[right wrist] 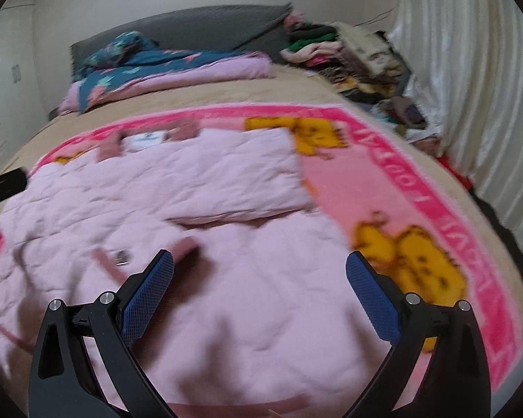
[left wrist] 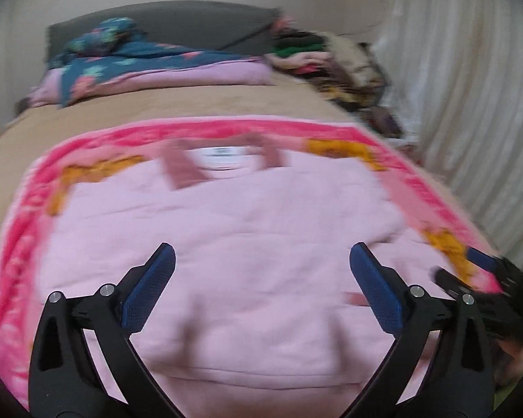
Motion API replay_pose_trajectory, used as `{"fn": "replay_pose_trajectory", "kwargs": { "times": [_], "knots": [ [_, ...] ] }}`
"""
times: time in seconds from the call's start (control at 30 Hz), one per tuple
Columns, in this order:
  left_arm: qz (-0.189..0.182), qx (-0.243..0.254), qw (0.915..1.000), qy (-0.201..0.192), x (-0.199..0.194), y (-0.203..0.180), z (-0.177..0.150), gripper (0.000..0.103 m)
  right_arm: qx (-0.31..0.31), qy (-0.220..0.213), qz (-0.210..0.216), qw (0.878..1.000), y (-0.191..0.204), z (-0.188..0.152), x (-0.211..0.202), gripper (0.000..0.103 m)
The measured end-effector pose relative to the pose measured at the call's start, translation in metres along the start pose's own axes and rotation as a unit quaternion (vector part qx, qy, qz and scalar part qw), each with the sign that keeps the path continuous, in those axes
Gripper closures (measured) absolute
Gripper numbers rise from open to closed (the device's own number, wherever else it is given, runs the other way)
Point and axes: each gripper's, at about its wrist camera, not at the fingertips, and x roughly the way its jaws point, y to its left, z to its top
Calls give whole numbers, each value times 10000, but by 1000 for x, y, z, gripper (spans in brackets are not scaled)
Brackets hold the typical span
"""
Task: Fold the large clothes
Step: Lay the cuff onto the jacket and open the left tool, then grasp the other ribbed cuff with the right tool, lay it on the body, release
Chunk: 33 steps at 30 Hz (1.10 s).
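A large pale pink quilted garment [left wrist: 226,244] lies spread on a pink blanket with yellow cartoon figures [left wrist: 97,139]. Its collar with a white label [left wrist: 219,156] points toward the headboard. My left gripper [left wrist: 261,254] hovers open over the garment's lower middle, nothing between its blue pads. In the right wrist view the garment [right wrist: 198,181] has one side folded in over the body, with a snap button [right wrist: 122,257] near the left pad. My right gripper [right wrist: 259,261] is open above the cloth, holding nothing. It also shows at the right edge of the left wrist view [left wrist: 484,278].
The blanket [right wrist: 418,191] covers a tan bed sheet [left wrist: 191,101]. A dark floral duvet and pink bedding [left wrist: 139,62] lie by the grey headboard [left wrist: 191,21]. A pile of clothes [right wrist: 359,59] fills the far right corner. White curtains [right wrist: 470,69] hang along the right side.
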Motion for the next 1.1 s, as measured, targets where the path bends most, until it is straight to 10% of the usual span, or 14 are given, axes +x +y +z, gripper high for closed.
{"fn": "replay_pose_trajectory", "kwargs": {
  "times": [0.1,0.33,0.43,0.63,1.1],
  "knots": [
    [652,-66,9979,17,7,31,4,9,154,155,412,9989,17,1,8,4],
    [935,-676,9933,-7,-3,90,8,9,779,777,632,9919,30,6,59,7],
    [1018,-882,9909,-5,-5,103,7,9,998,936,1119,9842,34,4,71,37],
    [1041,-1212,9872,13,-4,123,4,9,610,167,1186,9909,46,14,41,88],
    [1073,-1341,9851,-11,-1,134,5,9,-730,-1502,409,9851,50,130,0,94]
  ]
}}
